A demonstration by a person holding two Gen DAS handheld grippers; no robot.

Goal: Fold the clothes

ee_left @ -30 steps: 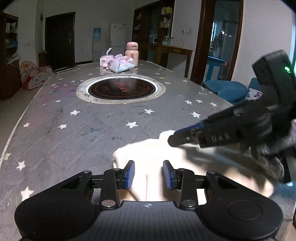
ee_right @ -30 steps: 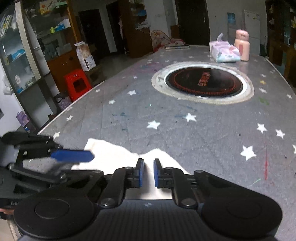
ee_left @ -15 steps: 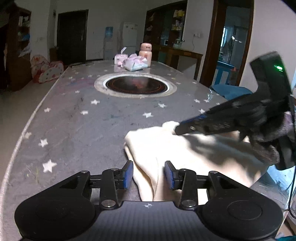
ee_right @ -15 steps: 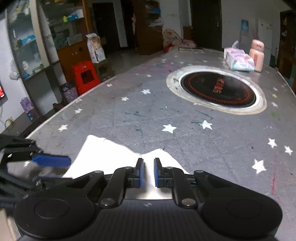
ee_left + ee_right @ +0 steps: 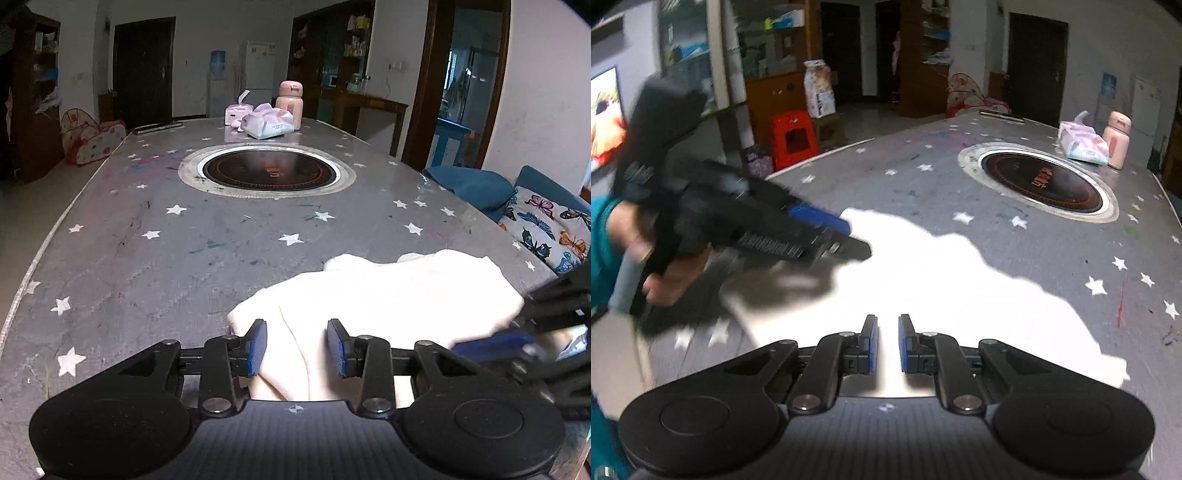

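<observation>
A cream garment (image 5: 388, 295) is laid on the grey table (image 5: 147, 258), which is printed with white stars. The round black hotplate (image 5: 269, 171) set in the table is taken as the landmark. The garment is seen on the near side of the hotplate, well apart from it, at the near edge of the table. It is bunched in soft folds, with one rounded fold at its end.

The left gripper (image 5: 297, 347) is held over the nearer part of the garment. Its blue pads (image 5: 257, 345) are kept partly apart, and a ridge of the cloth is seen between them. Whether the pads press on the cloth cannot be told. In the right wrist view, this gripper (image 5: 827, 232) is seen blurred at the edge of the garment, carried by a hand (image 5: 657, 273) with a teal sleeve (image 5: 602, 243).

The right gripper (image 5: 888, 343) is held above the garment (image 5: 923, 280), which appears here very bright and without detail. Its jaws are almost closed, with only a narrow gap left, and no cloth is seen gripped between them. In the left wrist view it (image 5: 491, 343) is seen blurred at the right end of the garment.

Beyond the hotplate, at the far end of the table, a pink bottle (image 5: 290, 105) and a tissue pack (image 5: 267, 123) are placed, just beside each other.
</observation>
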